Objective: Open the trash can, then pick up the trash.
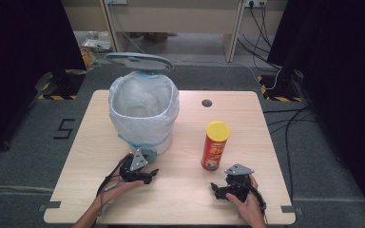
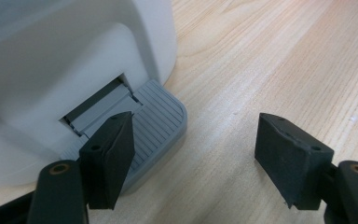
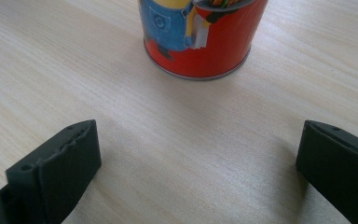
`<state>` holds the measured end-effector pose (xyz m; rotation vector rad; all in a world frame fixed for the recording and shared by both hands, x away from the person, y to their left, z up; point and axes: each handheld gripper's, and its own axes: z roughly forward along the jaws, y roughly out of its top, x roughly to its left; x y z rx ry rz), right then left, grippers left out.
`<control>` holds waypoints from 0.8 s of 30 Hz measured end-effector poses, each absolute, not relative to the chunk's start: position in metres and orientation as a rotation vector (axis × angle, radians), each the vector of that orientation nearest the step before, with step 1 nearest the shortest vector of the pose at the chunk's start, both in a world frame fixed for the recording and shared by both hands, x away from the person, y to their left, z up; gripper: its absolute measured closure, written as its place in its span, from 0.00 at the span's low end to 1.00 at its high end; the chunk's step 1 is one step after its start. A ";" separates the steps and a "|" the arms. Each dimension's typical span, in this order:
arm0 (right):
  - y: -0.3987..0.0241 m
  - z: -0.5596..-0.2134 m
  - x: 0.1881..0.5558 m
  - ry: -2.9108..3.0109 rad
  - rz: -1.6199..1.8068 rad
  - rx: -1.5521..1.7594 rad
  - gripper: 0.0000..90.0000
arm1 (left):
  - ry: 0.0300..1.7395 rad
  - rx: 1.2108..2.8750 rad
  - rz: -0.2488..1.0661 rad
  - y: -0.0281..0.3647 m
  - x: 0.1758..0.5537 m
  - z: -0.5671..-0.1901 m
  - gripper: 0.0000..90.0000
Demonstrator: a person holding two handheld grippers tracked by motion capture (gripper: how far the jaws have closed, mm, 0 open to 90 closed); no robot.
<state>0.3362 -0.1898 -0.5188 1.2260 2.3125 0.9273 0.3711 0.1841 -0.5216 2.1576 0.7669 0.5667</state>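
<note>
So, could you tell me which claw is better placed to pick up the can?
The right claw. It is open, with the can upright just ahead between its jaws. The left claw sits over by the bin, one jaw above the pedal, seemingly busy holding the lid up.

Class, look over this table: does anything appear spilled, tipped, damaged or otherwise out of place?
Nothing stands out. The bin stands upright with its lid raised and its liner in place, the chip can stands upright and capped, and the table shows no spill.
</note>
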 end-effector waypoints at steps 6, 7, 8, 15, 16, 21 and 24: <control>-0.190 -0.519 0.336 2.313 0.927 1.226 0.00 | 0.764 2.159 0.578 0.183 0.371 -0.522 0.31; -0.190 -0.519 0.336 2.313 0.927 1.226 0.00 | 0.765 2.159 0.578 0.183 0.371 -0.522 0.31; -0.190 -0.519 0.336 2.313 0.927 1.226 0.00 | 0.764 2.159 0.579 0.183 0.371 -0.522 0.31; -0.190 -0.519 0.336 2.313 0.927 1.226 0.00 | 0.764 2.160 0.579 0.183 0.371 -0.522 0.31; -0.190 -0.519 0.336 2.312 0.927 1.226 0.00 | 0.765 2.160 0.579 0.183 0.371 -0.522 0.31; -0.191 -0.518 0.335 2.288 0.940 1.241 0.10 | 0.764 2.160 0.579 0.183 0.371 -0.522 0.31; -0.193 -0.515 0.334 2.248 0.974 1.233 0.20 | 0.764 2.160 0.579 0.183 0.371 -0.522 0.31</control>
